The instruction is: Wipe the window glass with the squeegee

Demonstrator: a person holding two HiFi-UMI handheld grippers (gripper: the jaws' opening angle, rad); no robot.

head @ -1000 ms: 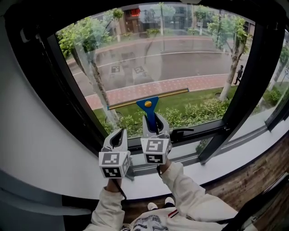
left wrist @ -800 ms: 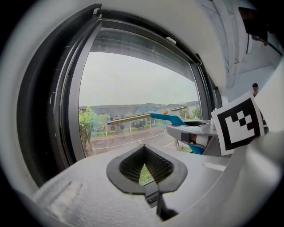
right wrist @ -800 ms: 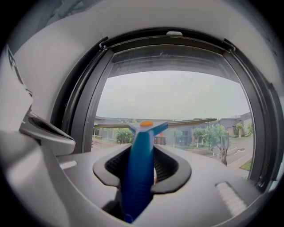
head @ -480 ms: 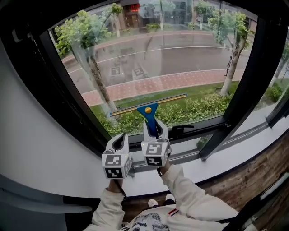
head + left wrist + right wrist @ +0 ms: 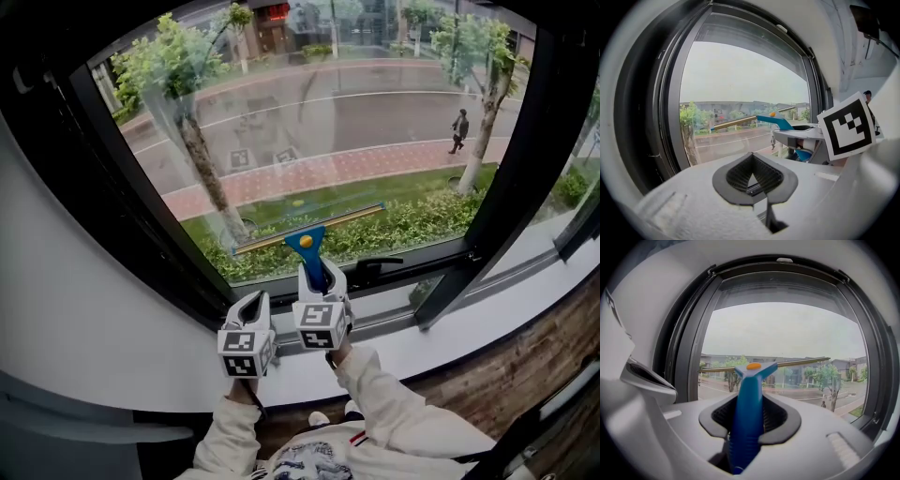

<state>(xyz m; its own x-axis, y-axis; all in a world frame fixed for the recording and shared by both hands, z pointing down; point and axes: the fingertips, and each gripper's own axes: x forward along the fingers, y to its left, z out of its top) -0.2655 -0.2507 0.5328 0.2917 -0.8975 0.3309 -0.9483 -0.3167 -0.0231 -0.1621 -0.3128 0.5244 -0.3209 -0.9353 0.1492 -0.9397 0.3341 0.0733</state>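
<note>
A blue-handled squeegee (image 5: 307,246) with an orange button and a brass-coloured blade (image 5: 309,228) rests against the lower part of the window glass (image 5: 319,122). My right gripper (image 5: 318,274) is shut on its handle (image 5: 746,413), and the blade (image 5: 797,363) runs across the glass ahead of it. My left gripper (image 5: 250,307) hangs just left of the right one, below the pane near the sill, shut with nothing between its pads (image 5: 751,179). The squeegee (image 5: 774,121) shows to its right in the left gripper view.
A black window frame (image 5: 141,216) surrounds the pane, with a black handle (image 5: 375,270) at the bottom rail and a slanted black mullion (image 5: 511,178) on the right. A white sill (image 5: 441,342) runs beneath. A white wall (image 5: 66,319) stands to the left.
The squeegee and my right gripper have slid down the glass toward the bottom rail. My left gripper has dropped slightly with them.
</note>
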